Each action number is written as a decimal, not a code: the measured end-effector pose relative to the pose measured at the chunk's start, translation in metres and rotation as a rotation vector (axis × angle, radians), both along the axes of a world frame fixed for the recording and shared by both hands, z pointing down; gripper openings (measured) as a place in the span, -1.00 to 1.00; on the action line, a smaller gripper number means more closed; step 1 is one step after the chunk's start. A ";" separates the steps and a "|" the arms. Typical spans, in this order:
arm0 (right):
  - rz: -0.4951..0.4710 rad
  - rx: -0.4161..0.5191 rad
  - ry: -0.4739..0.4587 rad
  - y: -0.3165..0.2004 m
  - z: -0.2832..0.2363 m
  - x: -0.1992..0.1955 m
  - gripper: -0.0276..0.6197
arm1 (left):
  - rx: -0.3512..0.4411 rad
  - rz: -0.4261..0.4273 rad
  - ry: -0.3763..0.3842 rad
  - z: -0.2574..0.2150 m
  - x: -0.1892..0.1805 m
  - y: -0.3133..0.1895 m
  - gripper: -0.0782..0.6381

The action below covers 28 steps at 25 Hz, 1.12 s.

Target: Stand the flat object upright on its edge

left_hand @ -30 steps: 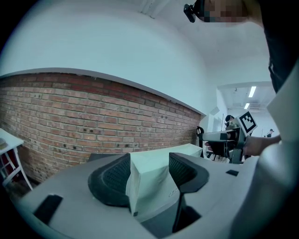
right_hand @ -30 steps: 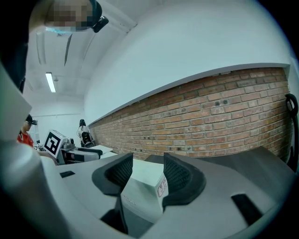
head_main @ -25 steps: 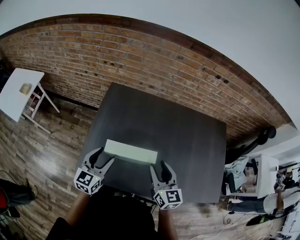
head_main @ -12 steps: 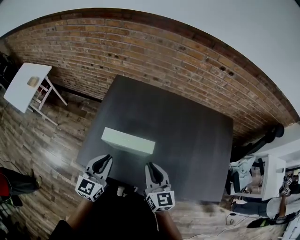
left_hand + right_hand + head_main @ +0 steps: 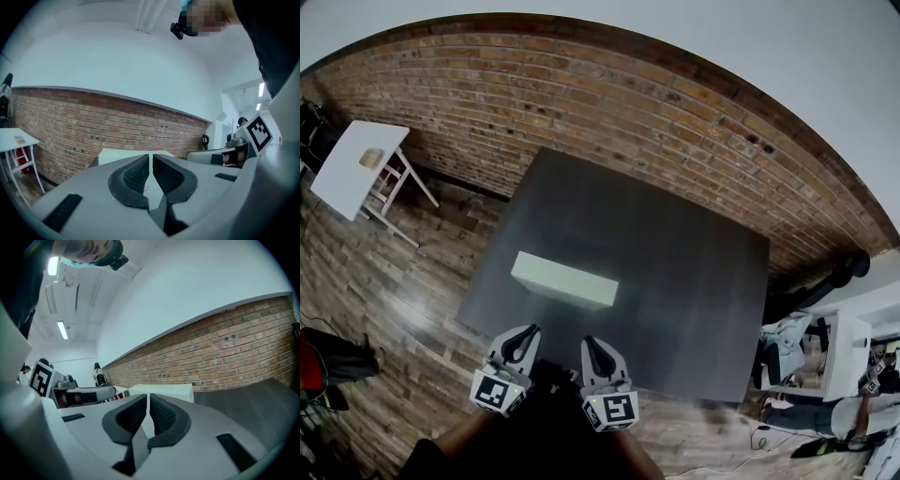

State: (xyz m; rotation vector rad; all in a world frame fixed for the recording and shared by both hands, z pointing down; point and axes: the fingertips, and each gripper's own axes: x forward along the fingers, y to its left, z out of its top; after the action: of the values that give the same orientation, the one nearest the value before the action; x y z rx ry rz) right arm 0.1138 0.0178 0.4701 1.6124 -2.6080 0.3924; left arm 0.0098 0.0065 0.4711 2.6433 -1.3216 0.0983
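A long white box (image 5: pixel 565 280) stands on its long edge on the dark table (image 5: pixel 684 272), toward the front left. Both grippers are drawn back to the table's near edge, apart from the box. On my left gripper (image 5: pixel 523 337) the jaws are closing, almost together, with nothing between them. My right gripper (image 5: pixel 592 346) is the same, its jaws closing on nothing. The left gripper view has the box (image 5: pixel 117 154) beyond the narrow slit of the jaws (image 5: pixel 151 158). From the right gripper view the box (image 5: pixel 176 390) rises behind the jaws (image 5: pixel 148 398).
A brick wall (image 5: pixel 628 103) runs behind the table. A small white side table (image 5: pixel 352 169) with a small object on it stands at the far left on the wooden floor (image 5: pixel 403 281). Chairs and clutter (image 5: pixel 825 366) fill the right side.
Both grippers have drawn back from the box's ends toward the person, and their jaws have gone from wide open to nearly together. The box stays standing where it was.
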 end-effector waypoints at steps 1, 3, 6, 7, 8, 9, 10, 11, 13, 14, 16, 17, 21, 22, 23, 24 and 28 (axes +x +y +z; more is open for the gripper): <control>0.008 -0.003 0.004 0.001 0.000 -0.002 -0.79 | -0.013 0.010 0.005 0.003 0.000 -0.001 -0.64; 0.024 -0.005 0.011 0.003 0.001 -0.004 -0.79 | -0.022 0.033 0.015 0.005 0.002 -0.003 -0.64; 0.043 -0.002 0.030 0.006 0.003 -0.008 -0.80 | -0.002 0.063 0.049 -0.004 0.007 -0.005 -0.64; 0.045 0.003 0.036 0.006 0.003 -0.009 -0.80 | 0.002 0.073 0.057 -0.007 0.008 -0.007 -0.64; 0.048 0.010 0.039 0.007 0.003 -0.011 -0.81 | 0.007 0.085 0.062 -0.008 0.008 -0.007 -0.64; 0.054 0.014 0.038 0.007 0.002 -0.013 -0.81 | 0.013 0.098 0.062 -0.008 0.008 -0.008 -0.64; 0.065 0.012 0.034 0.006 0.001 -0.015 -0.81 | 0.026 0.111 0.055 -0.009 0.007 -0.009 -0.64; 0.075 0.009 0.032 0.004 -0.001 -0.016 -0.81 | 0.043 0.123 0.044 -0.011 0.007 -0.010 -0.64; 0.080 0.016 0.041 0.001 -0.001 -0.018 -0.81 | 0.052 0.143 0.033 -0.011 0.005 -0.012 -0.64; 0.082 0.020 0.045 -0.001 -0.001 -0.019 -0.81 | 0.044 0.152 0.034 -0.009 0.005 -0.013 -0.64; 0.089 0.025 0.047 -0.004 -0.003 -0.019 -0.82 | 0.034 0.167 0.032 -0.006 0.005 -0.014 -0.64; 0.094 0.027 0.043 -0.005 -0.004 -0.019 -0.82 | 0.034 0.172 0.033 -0.006 0.006 -0.014 -0.64; 0.091 0.028 0.052 -0.006 -0.003 -0.026 -0.84 | 0.026 0.191 0.030 -0.001 0.005 -0.015 -0.64; 0.088 0.029 0.054 -0.007 -0.002 -0.027 -0.84 | 0.023 0.193 0.031 0.000 0.004 -0.016 -0.64; 0.085 0.029 0.055 -0.007 -0.002 -0.028 -0.84 | 0.021 0.194 0.032 0.001 0.004 -0.017 -0.64; 0.084 0.028 0.055 -0.008 -0.001 -0.029 -0.84 | 0.021 0.196 0.033 0.001 0.003 -0.018 -0.64; 0.095 0.033 0.062 -0.012 -0.003 -0.026 -0.84 | 0.023 0.206 0.018 0.002 0.004 -0.020 -0.64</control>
State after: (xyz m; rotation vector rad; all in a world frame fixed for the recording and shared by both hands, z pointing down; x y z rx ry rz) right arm 0.0875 0.0054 0.4673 1.7349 -2.5127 0.3002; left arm 0.0133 -0.0131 0.4732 2.7854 -1.0482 0.0866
